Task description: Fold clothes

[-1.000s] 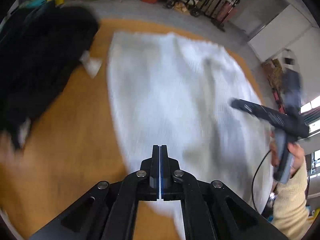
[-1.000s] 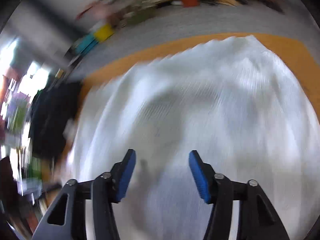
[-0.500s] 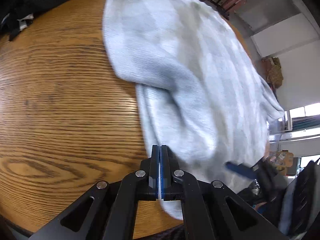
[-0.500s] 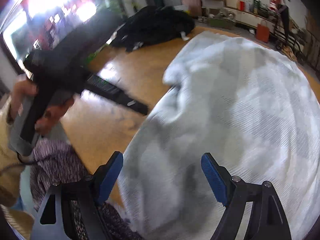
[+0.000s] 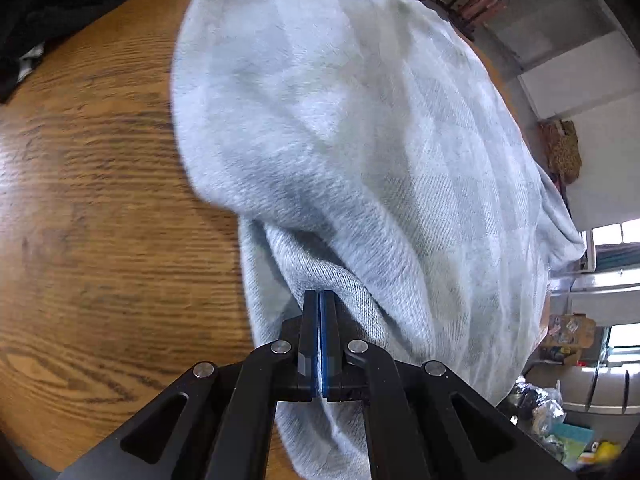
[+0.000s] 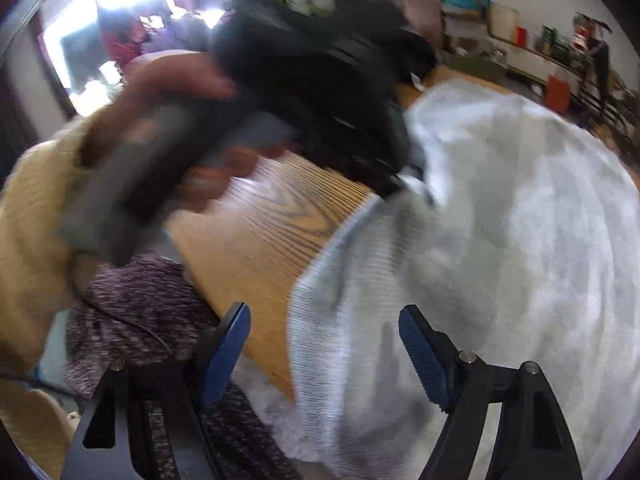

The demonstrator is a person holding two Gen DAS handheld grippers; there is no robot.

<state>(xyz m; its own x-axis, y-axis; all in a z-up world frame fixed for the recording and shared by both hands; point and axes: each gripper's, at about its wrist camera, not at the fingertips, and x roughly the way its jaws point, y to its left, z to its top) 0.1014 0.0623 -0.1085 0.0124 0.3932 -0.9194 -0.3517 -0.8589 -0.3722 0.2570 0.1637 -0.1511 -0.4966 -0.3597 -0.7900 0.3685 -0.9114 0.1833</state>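
Covering most of the right and centre of the left wrist view, a pale grey-white garment (image 5: 360, 152) lies spread on a wooden table (image 5: 100, 200), with one layer folded over another near the lower middle of the frame. The left gripper (image 5: 319, 344) sits at bottom centre, its blue-lined fingers (image 5: 329, 340) pressed fully together; a ridge of the cloth lies right at their tips, though whether any fabric is pinched between them cannot be told from this angle. A black garment (image 5: 52, 8) fills the upper left corner.

In the right wrist view the same pale garment (image 6: 500, 240) takes up the right half, its ribbed edge running down the middle over the table's near edge (image 6: 260, 240). The right gripper (image 6: 324, 344) stands at the bottom with fingers wide apart and just now easing inward, pressing on nothing. In the upper left, blurred, a hand (image 6: 168, 120) in a cream sleeve (image 6: 28, 216) grips the other tool's handle.
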